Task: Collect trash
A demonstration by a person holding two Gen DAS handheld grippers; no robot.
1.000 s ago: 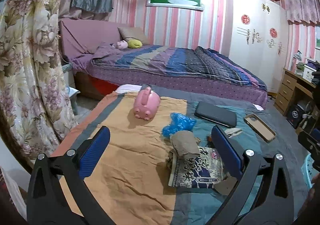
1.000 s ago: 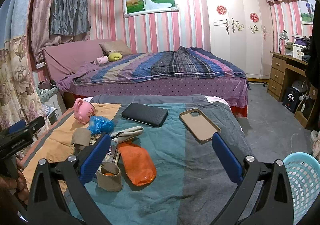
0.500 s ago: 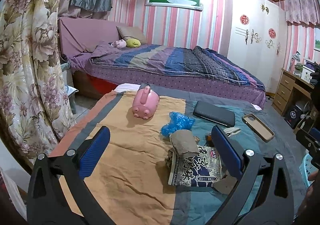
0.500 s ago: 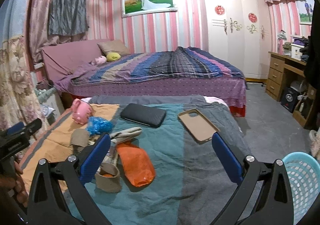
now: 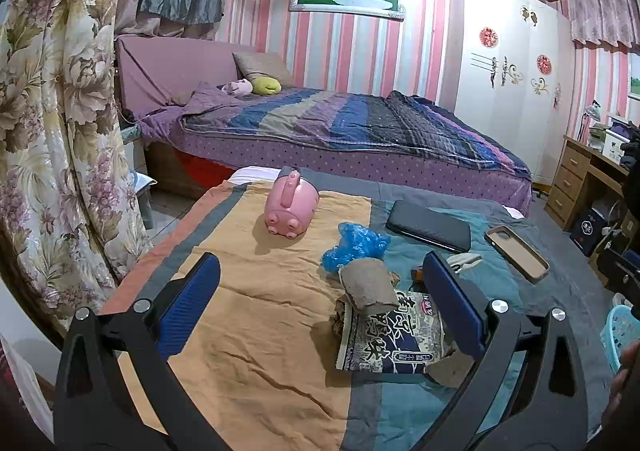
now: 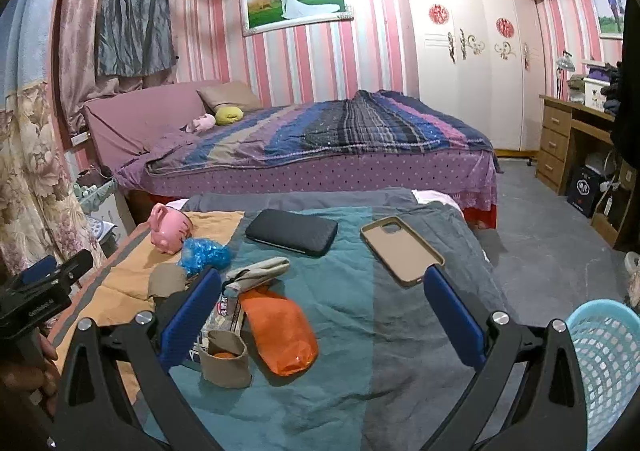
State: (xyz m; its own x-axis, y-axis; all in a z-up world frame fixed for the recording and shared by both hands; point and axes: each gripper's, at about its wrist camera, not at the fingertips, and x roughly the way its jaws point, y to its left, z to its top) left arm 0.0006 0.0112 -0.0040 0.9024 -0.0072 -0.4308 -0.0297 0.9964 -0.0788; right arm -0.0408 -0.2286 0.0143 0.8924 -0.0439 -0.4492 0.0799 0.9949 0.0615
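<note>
Both grippers hang above a cloth-covered table (image 6: 400, 351) with nothing between their fingers. The left gripper (image 5: 320, 299) has its blue pads spread wide, and the right gripper (image 6: 322, 315) is spread just as wide.

The trash sits in a loose cluster, and the pink piggy bank (image 5: 291, 207) serves as the landmark. Nearest to it, just toward the grippers, lies a crumpled blue plastic bag (image 5: 356, 245). Beyond the bag from the pig stands a torn cardboard tube (image 5: 368, 285), resting on the top edge of a printed snack wrapper (image 5: 394, 335). Farthest from the pig in that cluster are an orange plastic packet (image 6: 280, 331) and a second short cardboard tube (image 6: 224, 359) standing on end. A black wallet-like case (image 6: 292, 231) and a phone case (image 6: 402, 249) lie to the far side and look like belongings, not rubbish. A pale blue mesh basket (image 6: 608, 355) stands off the table's edge, well away from the pig, likely the bin.

All the rubbish looks very light. The bags are soft and slippery, so pinching a bunched fold should hold best. The tubes will probably crush, so a gentle squeeze across the wall suits them. The flat wrapper probably needs a raised edge.
</note>
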